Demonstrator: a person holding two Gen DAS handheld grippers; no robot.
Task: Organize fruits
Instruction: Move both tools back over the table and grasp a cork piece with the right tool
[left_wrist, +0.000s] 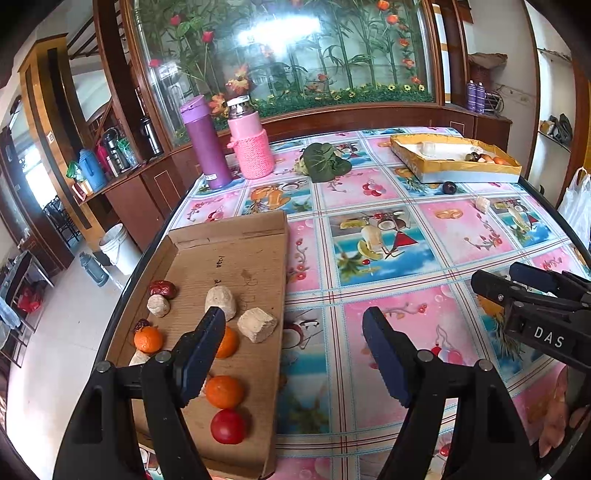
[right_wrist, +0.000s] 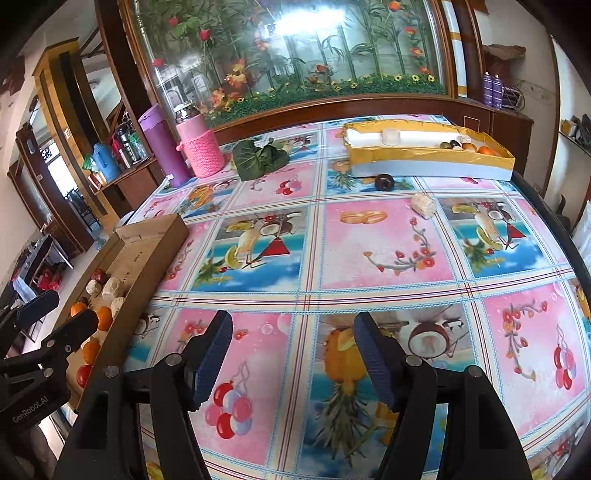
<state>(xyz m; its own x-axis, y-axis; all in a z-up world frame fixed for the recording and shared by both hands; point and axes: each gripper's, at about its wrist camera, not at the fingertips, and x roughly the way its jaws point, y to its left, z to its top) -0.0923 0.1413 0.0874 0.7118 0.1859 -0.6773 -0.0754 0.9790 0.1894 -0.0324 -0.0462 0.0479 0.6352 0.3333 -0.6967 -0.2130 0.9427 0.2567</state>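
Note:
A brown cardboard tray (left_wrist: 236, 254) at the table's left edge holds oranges (left_wrist: 224, 391), a red tomato (left_wrist: 228, 425), a red date (left_wrist: 162, 288) and several beige lumps (left_wrist: 257, 324). My left gripper (left_wrist: 295, 332) is open and empty, hovering over the tray's right edge. My right gripper (right_wrist: 293, 338) is open and empty above the patterned tablecloth. A dark round fruit (right_wrist: 383, 182) and a beige lump (right_wrist: 424, 205) lie loose on the cloth. A yellow-rimmed box (right_wrist: 428, 158) at the far right holds more fruits (right_wrist: 469, 146).
A purple bottle (left_wrist: 205, 142), a pink knit-covered flask (left_wrist: 251, 142) and a green leafy bundle (left_wrist: 325, 162) stand at the table's far side. A wooden cabinet with a glass panel rises behind. A white bucket (left_wrist: 118, 247) sits on the floor left.

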